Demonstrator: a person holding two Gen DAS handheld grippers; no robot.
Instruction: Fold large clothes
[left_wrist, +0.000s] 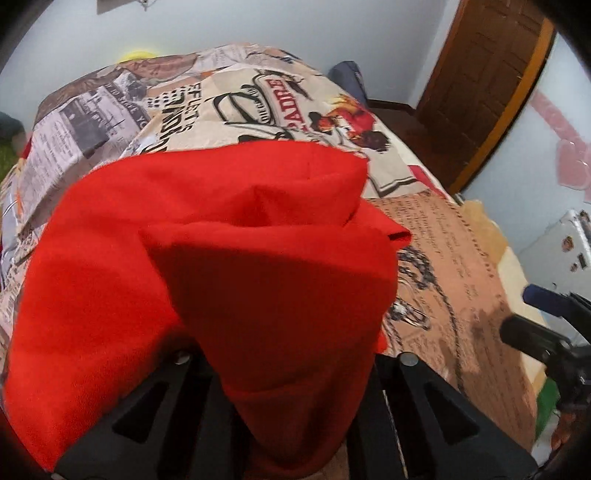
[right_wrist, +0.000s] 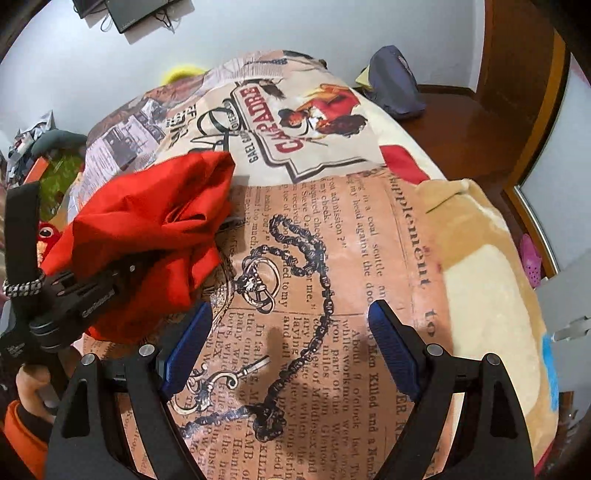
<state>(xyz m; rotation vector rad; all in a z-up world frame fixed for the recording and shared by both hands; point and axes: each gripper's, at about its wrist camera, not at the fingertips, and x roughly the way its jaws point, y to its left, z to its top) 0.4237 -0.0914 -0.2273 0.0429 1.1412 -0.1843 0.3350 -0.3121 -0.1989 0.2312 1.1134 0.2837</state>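
A red garment (left_wrist: 236, 258) fills the left wrist view, bunched and draped over my left gripper (left_wrist: 291, 369), which is shut on it; the fingertips are hidden under the cloth. In the right wrist view the same red garment (right_wrist: 147, 229) hangs bunched at the left, held above the bed by the left gripper (right_wrist: 122, 273). My right gripper (right_wrist: 288, 332) is open and empty, with blue pads (right_wrist: 391, 347) spread wide above the printed bedspread. It also shows at the right edge of the left wrist view (left_wrist: 532, 314).
The bed is covered by a newspaper-print bedspread (right_wrist: 332, 236) with a beige blanket (right_wrist: 491, 288) at its right. A dark blue bag (right_wrist: 395, 85) lies on the wooden floor beyond. A wooden door (left_wrist: 480, 85) stands at the right. Clutter and a green item (right_wrist: 59, 177) lie left of the bed.
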